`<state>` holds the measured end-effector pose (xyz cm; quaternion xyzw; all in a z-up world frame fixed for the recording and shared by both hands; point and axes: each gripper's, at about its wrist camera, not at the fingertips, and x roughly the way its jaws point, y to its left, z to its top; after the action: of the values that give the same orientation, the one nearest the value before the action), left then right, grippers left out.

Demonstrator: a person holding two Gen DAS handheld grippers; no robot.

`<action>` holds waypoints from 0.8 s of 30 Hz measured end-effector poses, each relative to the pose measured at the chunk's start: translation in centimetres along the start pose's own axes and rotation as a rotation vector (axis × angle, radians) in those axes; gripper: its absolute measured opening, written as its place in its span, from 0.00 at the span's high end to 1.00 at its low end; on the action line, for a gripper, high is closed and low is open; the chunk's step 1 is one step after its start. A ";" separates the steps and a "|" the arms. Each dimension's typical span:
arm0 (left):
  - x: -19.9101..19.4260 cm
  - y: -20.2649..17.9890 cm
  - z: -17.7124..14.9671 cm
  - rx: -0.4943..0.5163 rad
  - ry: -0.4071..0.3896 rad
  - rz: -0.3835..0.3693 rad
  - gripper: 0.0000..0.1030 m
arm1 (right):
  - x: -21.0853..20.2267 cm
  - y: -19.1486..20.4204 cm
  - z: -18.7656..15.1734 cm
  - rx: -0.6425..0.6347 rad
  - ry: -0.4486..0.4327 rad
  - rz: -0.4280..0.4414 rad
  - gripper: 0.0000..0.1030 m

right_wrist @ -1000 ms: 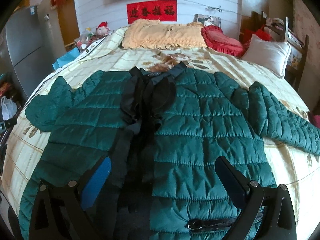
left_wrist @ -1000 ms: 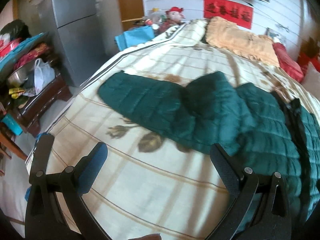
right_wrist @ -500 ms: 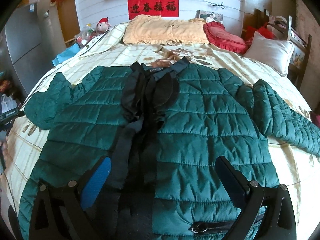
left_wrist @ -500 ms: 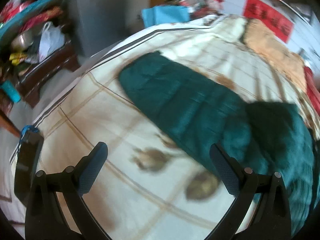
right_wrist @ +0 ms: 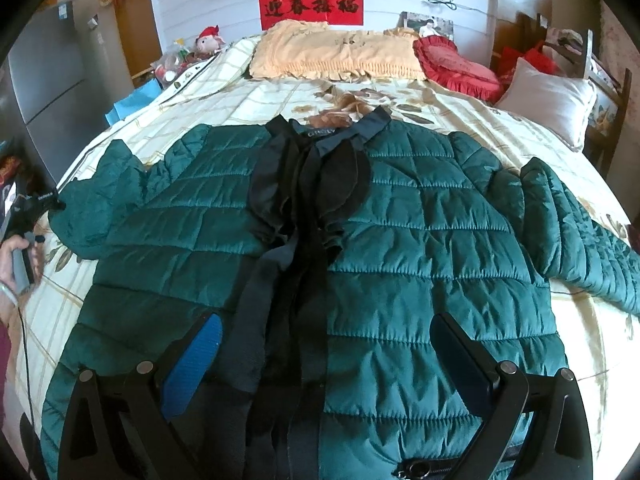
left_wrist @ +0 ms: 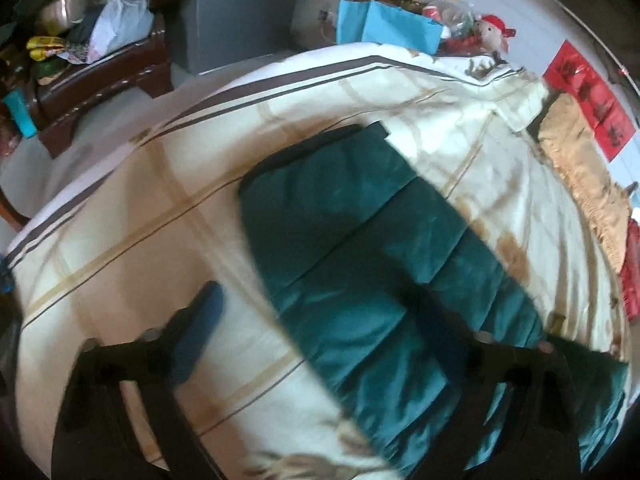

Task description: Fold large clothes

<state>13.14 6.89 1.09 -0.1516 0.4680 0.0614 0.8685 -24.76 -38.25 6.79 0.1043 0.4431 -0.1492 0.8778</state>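
A dark green quilted jacket [right_wrist: 420,248] with a black lining strip down its front lies spread flat on the bed, collar towards the pillows. Its left sleeve [left_wrist: 360,248] stretches across the bedspread in the left wrist view. My left gripper [left_wrist: 320,300] is open just above that sleeve, its right finger over the sleeve and its left finger over bare bedspread. It also shows at the far left of the right wrist view [right_wrist: 28,216], by the sleeve end. My right gripper [right_wrist: 326,332] is open and empty above the jacket's lower front.
The cream checked bedspread [right_wrist: 280,96] covers the bed. An orange pillow [right_wrist: 332,56], a red cushion [right_wrist: 456,64] and a white pillow [right_wrist: 548,100] lie at the head. A grey fridge [left_wrist: 240,8] and a cluttered wooden bench [left_wrist: 100,68] stand left of the bed.
My left gripper has swung left and come down close over the left sleeve. The right gripper has barely moved above the jacket front.
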 end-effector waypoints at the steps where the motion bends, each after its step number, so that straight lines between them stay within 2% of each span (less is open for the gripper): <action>1: 0.0 -0.1 0.1 0.005 -0.009 -0.013 0.42 | 0.1 0.0 0.0 0.001 0.001 0.002 0.00; 3: 0.1 -0.4 0.2 0.013 -0.019 -0.022 0.59 | 0.3 -0.1 0.0 0.004 0.006 0.002 0.00; 4: 0.0 -0.5 0.3 0.017 -0.022 -0.032 0.74 | 0.3 -0.2 0.0 0.006 0.007 0.001 0.00; 7: -1.0 -0.3 0.5 0.006 -0.026 -0.086 0.86 | 0.3 -0.5 -0.3 0.016 0.009 0.003 0.00; 12: -6.1 -0.9 0.2 0.057 -0.103 -0.189 0.88 | -0.2 -0.9 -0.4 0.025 0.004 0.014 0.00; 17: -12.1 -2.4 -0.4 0.131 -0.167 -0.259 0.88 | -1.0 -1.0 -0.7 0.034 -0.012 0.033 0.00; 20: -16.2 -4.3 -1.5 0.188 -0.206 -0.306 0.88 | -1.5 -1.0 -1.1 0.036 -0.019 0.043 0.00; 24: -20.3 -7.3 -3.6 0.266 -0.218 -0.368 0.88 | -2.2 -1.0 -1.4 0.020 -0.024 0.040 0.00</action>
<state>0.89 -0.47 17.60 -0.1110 0.3401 -0.1442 0.9226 -27.41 -38.40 7.66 0.1202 0.4290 -0.1375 0.8847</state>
